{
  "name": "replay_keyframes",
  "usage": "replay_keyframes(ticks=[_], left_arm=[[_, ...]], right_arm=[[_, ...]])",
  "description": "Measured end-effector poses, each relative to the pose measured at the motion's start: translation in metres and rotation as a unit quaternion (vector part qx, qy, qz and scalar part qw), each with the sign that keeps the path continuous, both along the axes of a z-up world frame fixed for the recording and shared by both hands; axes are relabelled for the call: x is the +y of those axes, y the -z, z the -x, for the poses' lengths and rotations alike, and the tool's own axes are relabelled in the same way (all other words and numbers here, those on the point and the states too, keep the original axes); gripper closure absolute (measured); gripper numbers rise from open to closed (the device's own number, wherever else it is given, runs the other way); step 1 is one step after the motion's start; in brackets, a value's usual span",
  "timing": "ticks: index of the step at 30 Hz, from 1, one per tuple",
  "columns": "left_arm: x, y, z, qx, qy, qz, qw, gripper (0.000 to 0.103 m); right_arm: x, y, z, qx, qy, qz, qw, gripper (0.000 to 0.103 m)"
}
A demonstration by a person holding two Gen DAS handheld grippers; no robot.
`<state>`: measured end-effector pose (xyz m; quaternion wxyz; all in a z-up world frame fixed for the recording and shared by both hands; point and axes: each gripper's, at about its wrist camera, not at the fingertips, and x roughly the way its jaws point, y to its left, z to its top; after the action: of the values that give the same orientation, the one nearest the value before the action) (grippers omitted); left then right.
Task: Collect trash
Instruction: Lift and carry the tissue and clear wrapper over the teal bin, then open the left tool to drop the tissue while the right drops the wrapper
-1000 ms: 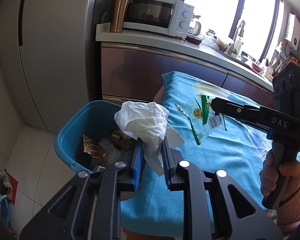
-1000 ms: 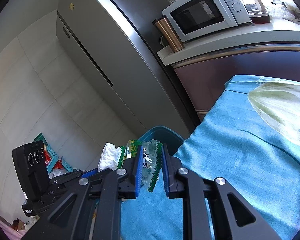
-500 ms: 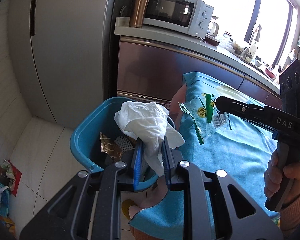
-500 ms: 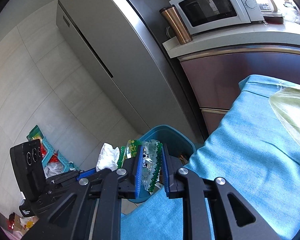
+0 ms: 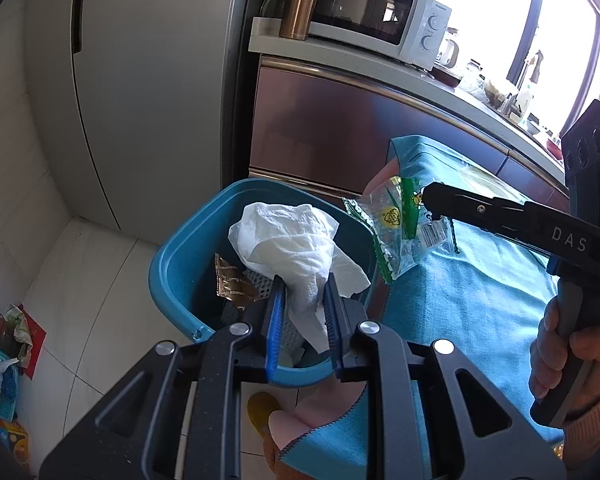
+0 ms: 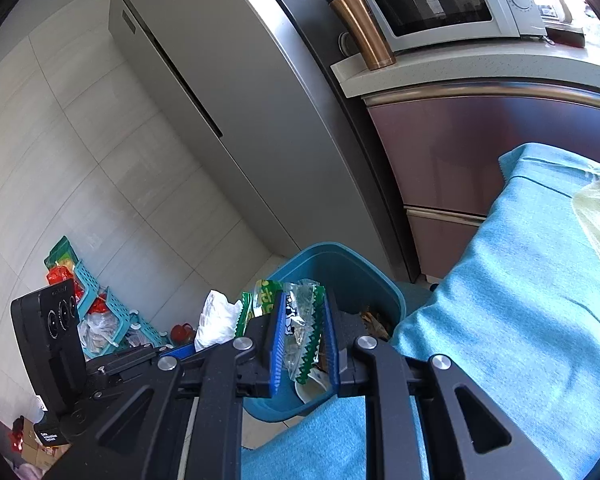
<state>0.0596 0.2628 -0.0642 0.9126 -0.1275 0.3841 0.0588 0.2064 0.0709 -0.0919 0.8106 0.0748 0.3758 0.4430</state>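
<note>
My left gripper (image 5: 302,288) is shut on a crumpled white tissue (image 5: 288,240) and holds it over the blue trash bin (image 5: 172,268). My right gripper (image 6: 302,316) is shut on a clear plastic wrapper with green print (image 6: 300,320); it hangs at the bin's (image 6: 380,280) near rim. In the left wrist view the wrapper (image 5: 396,228) hangs from the right gripper's tip just right of the bin, at the edge of the blue tablecloth (image 5: 480,300). The bin holds a gold wrapper (image 5: 230,284) and other trash.
A grey fridge (image 5: 148,80) stands behind the bin. A counter with a microwave (image 5: 364,20) and a copper tumbler (image 5: 300,0) is behind the table. A turquoise basket with clutter (image 6: 100,312) lies on the tiled floor.
Both grippers have moved left off the table toward the bin, still holding their trash. The tissue now hangs over the bin's opening and the wrapper reaches its rim.
</note>
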Motion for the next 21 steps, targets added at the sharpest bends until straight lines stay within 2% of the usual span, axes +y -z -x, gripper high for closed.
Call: replay_keyframes(ticks=[10, 21], left_arm=[[0.008, 0.011, -0.006, 0.011, -0.012, 0.004, 0.9999, 0.083], [0.017, 0.033, -0.019, 0.041, -0.026, 0.003, 0.9988, 0.082]], right_arm=[[0.02, 0.007, -0.006, 0.005, -0.004, 0.019, 1.0, 0.086], [0.041, 0.017, -0.012, 0.015, -0.007, 0.053, 0.998, 0.086]])
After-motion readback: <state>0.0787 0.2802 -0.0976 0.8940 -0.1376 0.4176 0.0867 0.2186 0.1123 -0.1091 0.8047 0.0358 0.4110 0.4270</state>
